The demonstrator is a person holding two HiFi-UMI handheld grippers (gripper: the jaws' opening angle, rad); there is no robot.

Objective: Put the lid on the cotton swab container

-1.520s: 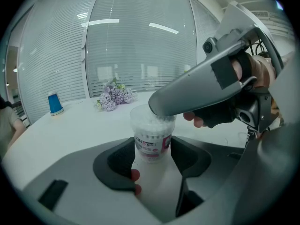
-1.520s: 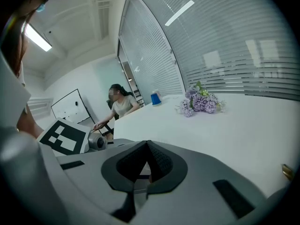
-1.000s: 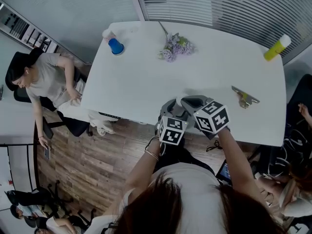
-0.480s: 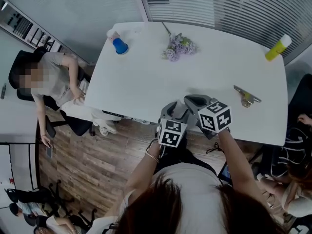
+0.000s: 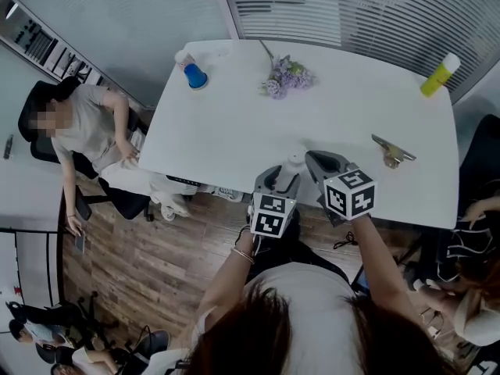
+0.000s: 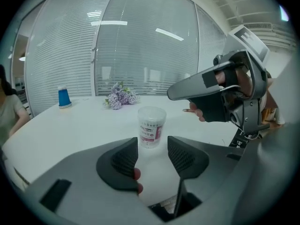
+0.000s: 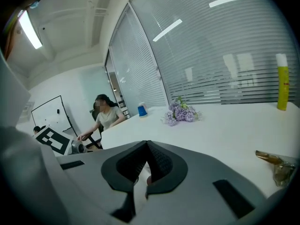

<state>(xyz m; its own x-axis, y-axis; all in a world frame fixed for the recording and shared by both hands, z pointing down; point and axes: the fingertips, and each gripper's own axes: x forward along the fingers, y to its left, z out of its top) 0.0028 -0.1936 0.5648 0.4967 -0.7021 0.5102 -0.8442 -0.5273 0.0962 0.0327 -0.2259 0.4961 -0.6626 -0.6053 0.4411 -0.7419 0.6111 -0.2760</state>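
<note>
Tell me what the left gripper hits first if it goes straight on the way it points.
Probably the small clear plastic cotton swab container, upright on the white table just beyond the left gripper's jaws, which have just been closing with nothing between them; depth is unclear.

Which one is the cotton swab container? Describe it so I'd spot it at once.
On the white table, look at the middle of the near edge. The container stands there alone. It is a small clear round tub with a pink label, unlike the blue cup, flowers or yellow bottle farther off.
</note>
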